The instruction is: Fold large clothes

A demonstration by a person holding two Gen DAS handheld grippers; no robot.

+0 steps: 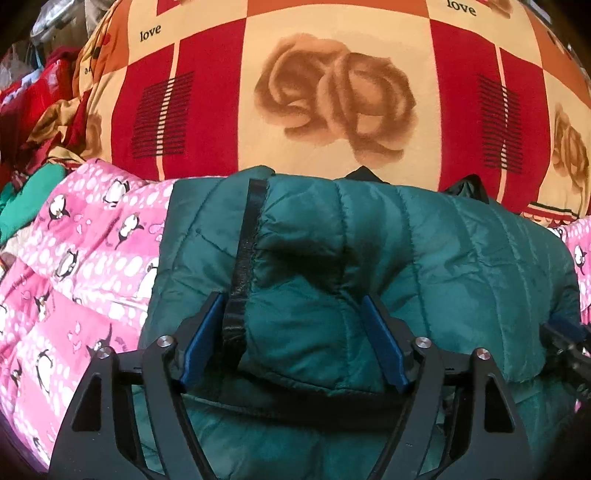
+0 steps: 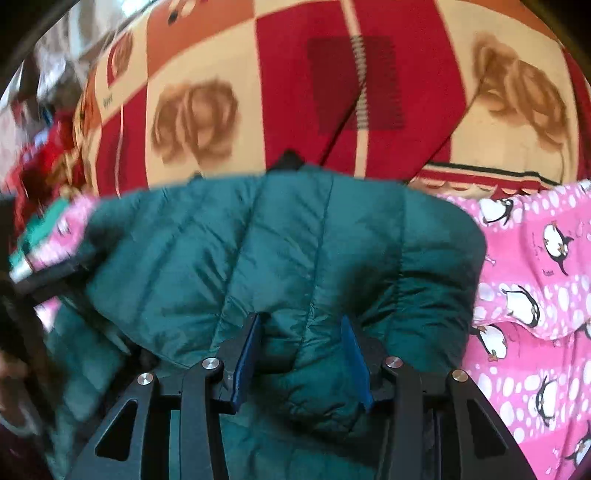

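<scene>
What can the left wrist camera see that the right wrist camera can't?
Only the left wrist view shows the black zipper strip running down the green puffy jacket, and the word "love" printed sharply on the red and cream rose blanket. Only the right wrist view shows the penguins on its right side; that view is blurry. Both show the jacket, the pink penguin blanket and the rose blanket, with jacket fabric bunched between each gripper's blue fingers: left gripper, right gripper.
</scene>
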